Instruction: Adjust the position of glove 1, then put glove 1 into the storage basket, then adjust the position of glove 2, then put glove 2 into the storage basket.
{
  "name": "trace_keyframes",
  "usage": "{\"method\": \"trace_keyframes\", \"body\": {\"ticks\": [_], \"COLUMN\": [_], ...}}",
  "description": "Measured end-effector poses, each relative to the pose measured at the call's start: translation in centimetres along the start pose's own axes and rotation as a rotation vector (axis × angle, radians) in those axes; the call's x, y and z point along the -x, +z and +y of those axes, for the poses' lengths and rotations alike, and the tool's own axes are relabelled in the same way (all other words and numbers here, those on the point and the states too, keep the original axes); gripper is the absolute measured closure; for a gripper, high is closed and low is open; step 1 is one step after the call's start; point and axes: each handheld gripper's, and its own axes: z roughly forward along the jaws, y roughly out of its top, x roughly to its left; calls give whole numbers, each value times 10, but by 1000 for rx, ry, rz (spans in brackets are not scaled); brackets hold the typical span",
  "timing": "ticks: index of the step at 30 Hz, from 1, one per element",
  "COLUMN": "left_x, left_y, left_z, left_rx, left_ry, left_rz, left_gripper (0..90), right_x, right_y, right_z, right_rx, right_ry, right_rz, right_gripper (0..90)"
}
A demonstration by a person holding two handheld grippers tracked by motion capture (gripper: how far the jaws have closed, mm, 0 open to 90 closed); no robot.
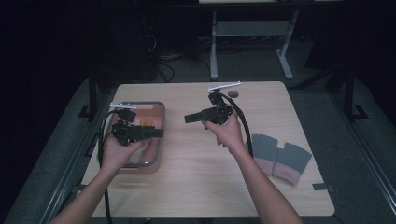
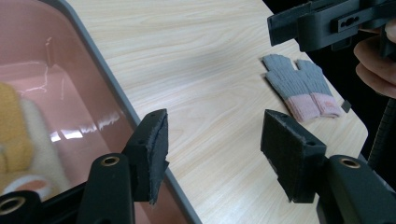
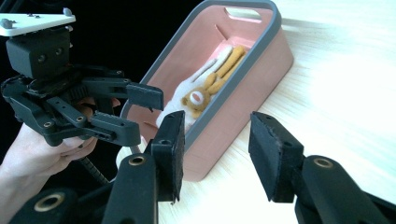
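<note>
A pink bin with a grey rim [image 1: 161, 112] stands at the table's left side. In it lies a white and yellow knitted piece [image 3: 205, 88], seen as a blur in the left gripper view [image 2: 14, 135]. My left gripper [image 1: 159, 133] hovers over the bin's right rim [image 2: 107, 84], open, with nothing between its jaws [image 2: 212, 144]. My right gripper [image 1: 187, 118] is held above the table's middle and points left toward the bin [image 3: 275, 28]; it is open and empty [image 3: 215, 140]. A pair of grey gloves with pink cuffs [image 1: 280, 156] lies flat near the table's right edge [image 2: 299, 84].
The wooden table [image 1: 196, 186] has bare surface between the bin and the gloves. A small dark round mark [image 1: 233, 94] sits near its far edge. A white desk frame [image 1: 214, 46] stands on the floor behind. Black cables trail from both grippers.
</note>
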Motion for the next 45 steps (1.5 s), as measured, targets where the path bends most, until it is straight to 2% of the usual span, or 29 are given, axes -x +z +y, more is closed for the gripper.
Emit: {"method": "trace_keyframes", "body": {"ticks": [7,20,30,45], "left_x": [8,22,33,49], "left_y": [6,21,33,48], "left_z": [1,5,5,6], "left_rx": [-4,-7,-24,-28], "left_ry": [24,46,63,89], "left_rz": [-18,-47,-75,-104], "left_gripper": [395,367,351,350], "right_x": [8,22,36,49], "right_y": [-8,-45,-62,-93], "right_z": [-8,-21,-32,-49], "right_rx": [8,54,73,87], "right_ry": [18,54,93,115], "right_rz": [-4,-33,-44,-95], "right_gripper": [543,517,511,500]}}
